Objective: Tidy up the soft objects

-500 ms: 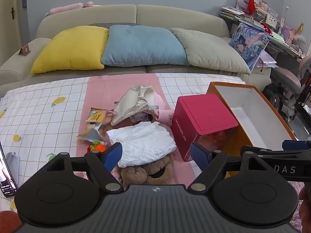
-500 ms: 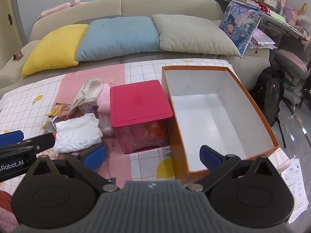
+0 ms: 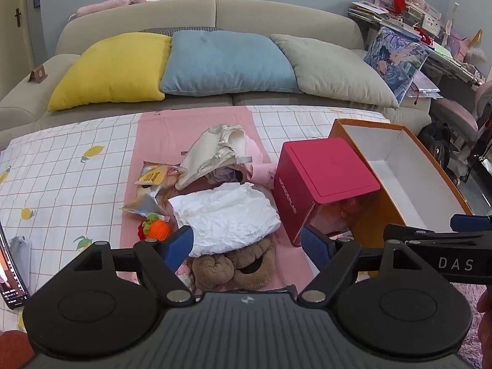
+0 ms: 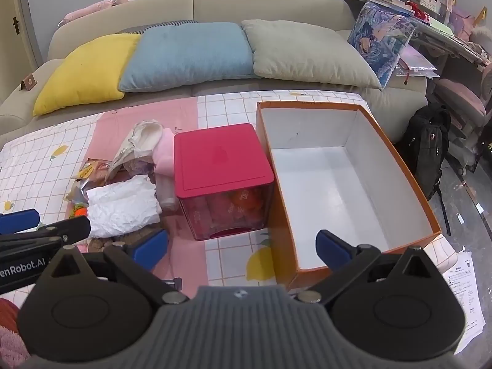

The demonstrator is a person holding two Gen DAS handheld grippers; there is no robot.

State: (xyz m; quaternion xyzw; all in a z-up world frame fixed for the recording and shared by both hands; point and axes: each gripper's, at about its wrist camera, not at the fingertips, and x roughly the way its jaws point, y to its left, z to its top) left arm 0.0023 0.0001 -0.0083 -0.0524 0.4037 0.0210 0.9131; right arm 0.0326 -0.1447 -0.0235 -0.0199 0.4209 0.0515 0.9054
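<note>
**Soft pile waits between open tools and an empty box**

Because the white crumpled cloth (image 3: pixel 227 215) lies loose on top of the heap, it looks the lightest and easiest thing to lift: thin, limp, likely to drape and trail, so a pinch on a raised fold near its middle should gather it better than a grab at an edge. Under it sits a brown plush toy (image 3: pixel 233 266), thicker and springier, which would probably compress in a grip. Just beside them lie a small orange knitted toy (image 3: pixel 155 230), a cream garment (image 3: pixel 212 153) and a shiny snack packet (image 3: pixel 153 178), all on the pink strip of the bed cover (image 3: pixel 61 184). A red lidded cube (image 4: pixel 221 160) stands touching the orange box (image 4: pixel 409 190), which is empty. Left tool (image 3: pixel 246 246) and right tool (image 4: pixel 243 246) both hover wide apart, holding nothing.
</note>
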